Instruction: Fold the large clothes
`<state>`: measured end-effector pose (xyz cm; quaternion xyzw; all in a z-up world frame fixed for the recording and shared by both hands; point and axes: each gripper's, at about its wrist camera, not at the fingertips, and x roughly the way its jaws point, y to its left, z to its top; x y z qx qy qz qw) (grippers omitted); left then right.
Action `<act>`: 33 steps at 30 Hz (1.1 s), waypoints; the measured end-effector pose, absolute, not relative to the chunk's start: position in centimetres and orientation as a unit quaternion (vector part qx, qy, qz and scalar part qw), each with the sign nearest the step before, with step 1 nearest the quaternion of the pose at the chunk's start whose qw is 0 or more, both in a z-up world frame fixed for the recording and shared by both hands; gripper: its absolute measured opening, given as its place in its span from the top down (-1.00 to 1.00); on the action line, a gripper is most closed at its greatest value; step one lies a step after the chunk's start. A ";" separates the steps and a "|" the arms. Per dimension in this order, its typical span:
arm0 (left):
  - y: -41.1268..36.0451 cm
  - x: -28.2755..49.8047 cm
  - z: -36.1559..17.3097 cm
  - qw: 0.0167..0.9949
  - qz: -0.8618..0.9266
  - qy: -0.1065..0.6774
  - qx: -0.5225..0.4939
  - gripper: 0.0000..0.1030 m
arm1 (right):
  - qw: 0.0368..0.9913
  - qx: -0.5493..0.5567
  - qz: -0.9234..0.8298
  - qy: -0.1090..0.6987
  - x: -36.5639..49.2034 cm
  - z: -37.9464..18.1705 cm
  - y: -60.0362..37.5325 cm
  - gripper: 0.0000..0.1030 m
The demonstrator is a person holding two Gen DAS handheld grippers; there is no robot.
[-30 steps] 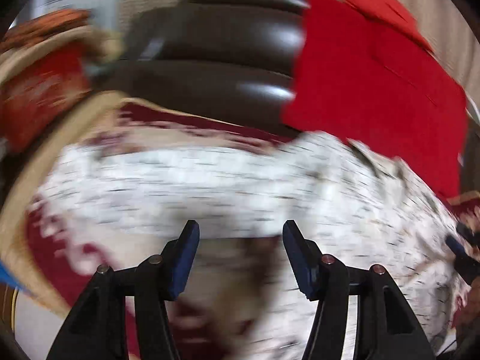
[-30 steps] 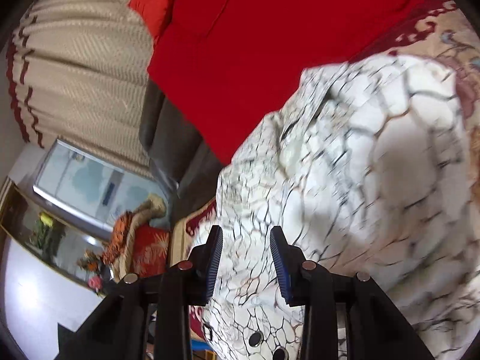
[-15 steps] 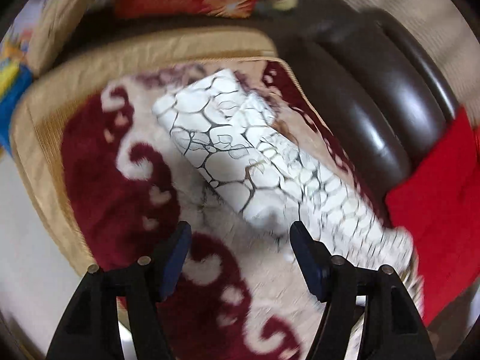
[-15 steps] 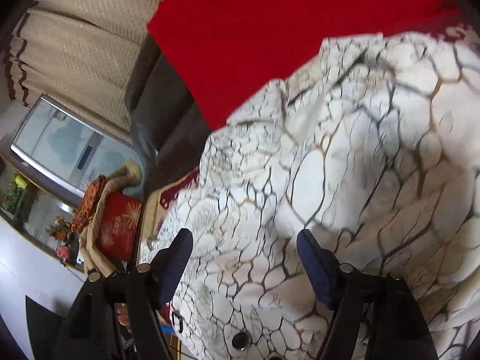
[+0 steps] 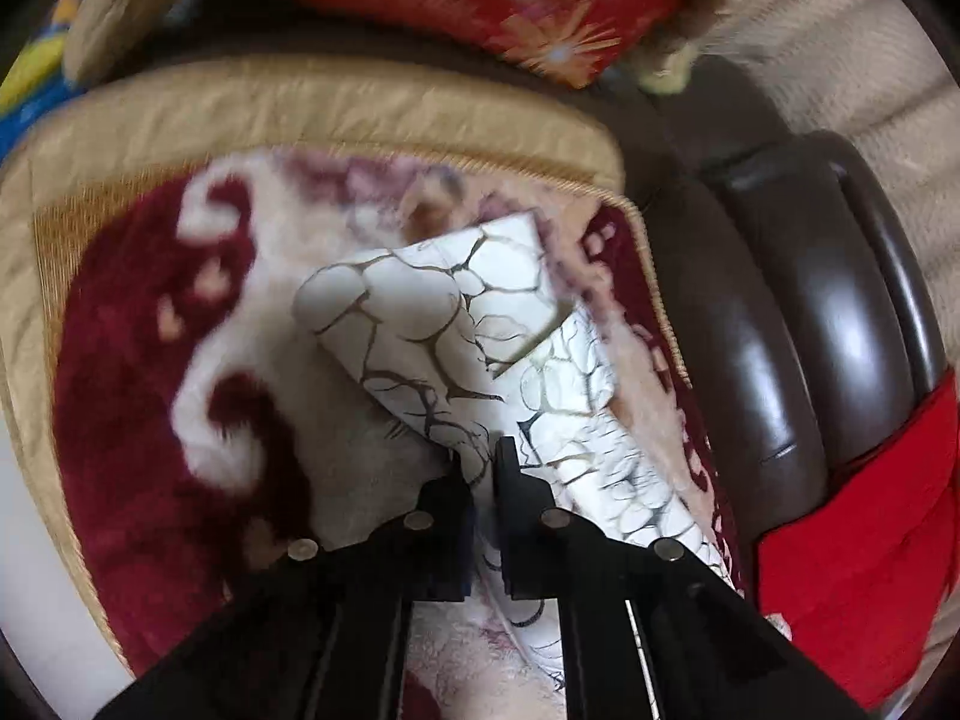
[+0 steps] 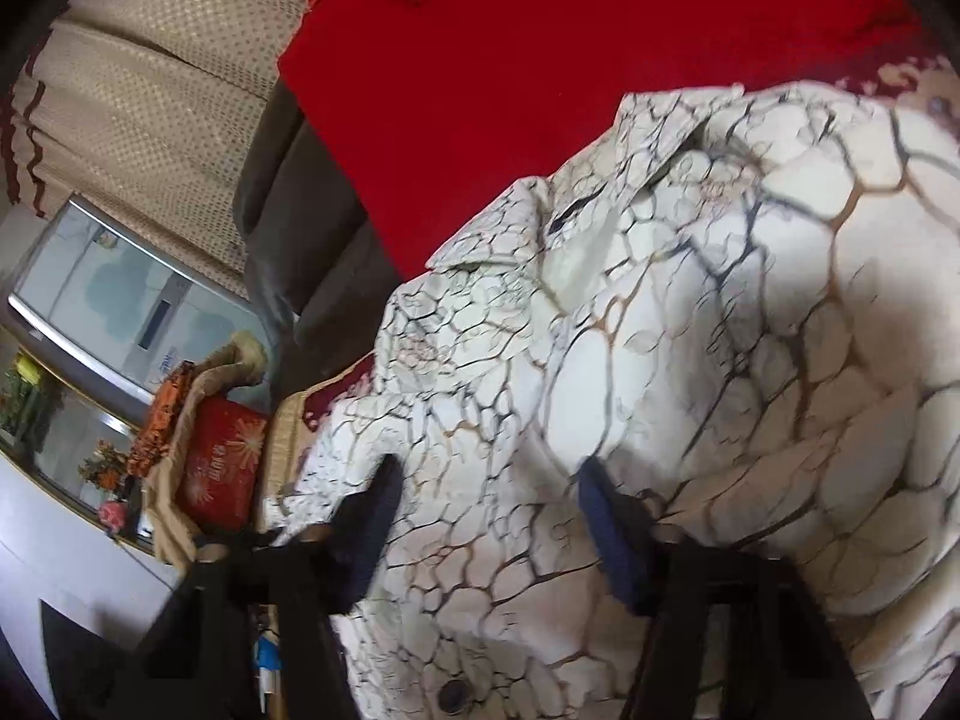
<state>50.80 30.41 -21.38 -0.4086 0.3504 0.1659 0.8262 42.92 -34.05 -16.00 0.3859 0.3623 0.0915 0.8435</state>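
Left tongs pinch the white crackle-print garment's sleeve; right tongs, just closing, straddle it half-open.

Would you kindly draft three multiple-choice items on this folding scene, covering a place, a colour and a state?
1. Where does the sleeve of the white crackle-print garment lie?
A. on the patterned rug
B. on a wooden table
C. in a basket

2. What colour is the plain cloth behind the garment?
A. green
B. red
C. blue

3. How is the left gripper?
A. wide open
B. out of view
C. shut on the sleeve

Answers: 1 A, maroon-and-cream rug lies beneath; 2 B, bright red; 3 C, fingers pinch the fabric edge.
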 end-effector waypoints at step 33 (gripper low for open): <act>-18.0 42.9 -3.3 0.880 -0.324 0.348 0.024 -0.23 | 0.785 0.568 0.043 0.243 37.0 -13.7 -49.2 -0.23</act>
